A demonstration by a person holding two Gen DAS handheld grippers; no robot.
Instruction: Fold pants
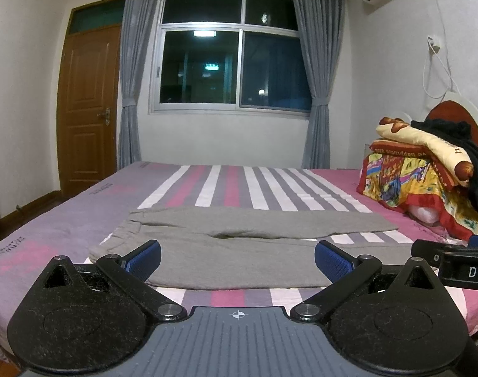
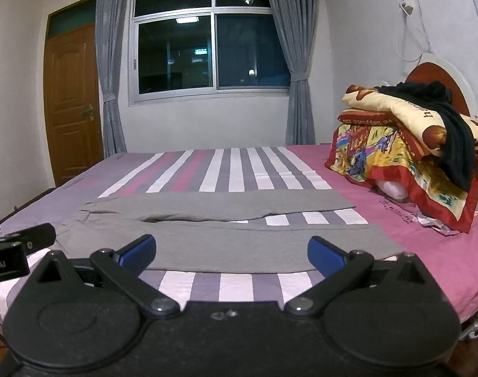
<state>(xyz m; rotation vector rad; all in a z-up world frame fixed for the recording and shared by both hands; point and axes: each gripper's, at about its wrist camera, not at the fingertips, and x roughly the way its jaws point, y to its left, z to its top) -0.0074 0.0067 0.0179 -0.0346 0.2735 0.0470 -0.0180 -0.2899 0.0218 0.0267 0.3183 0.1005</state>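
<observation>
The left hand-held gripper (image 1: 237, 260) is spread wide, its blue pads (image 1: 144, 259) well apart and holding nothing, poised near the close edge of the bed (image 1: 50, 229). The right hand-held gripper (image 2: 231, 253) is likewise wide, its blue pads (image 2: 325, 256) gripping nothing, just to the right of the left one; part of each tool shows at the edge of the other's view. Beyond both lie the grey pants (image 1: 239, 251), flat on the striped sheet (image 1: 239, 185) and stretched from left to right: waistband at the left, legs running right. The far leg lies a little apart from the near one, with a strip of sheet showing between them at the right. Farther right, a pile of colourful bedding (image 2: 395, 150) with a black garment (image 2: 452, 144) draped over it sits by the headboard. At the far wall are a window (image 1: 232, 62), grey curtains (image 1: 132, 78) and a wooden door (image 1: 88, 106).
</observation>
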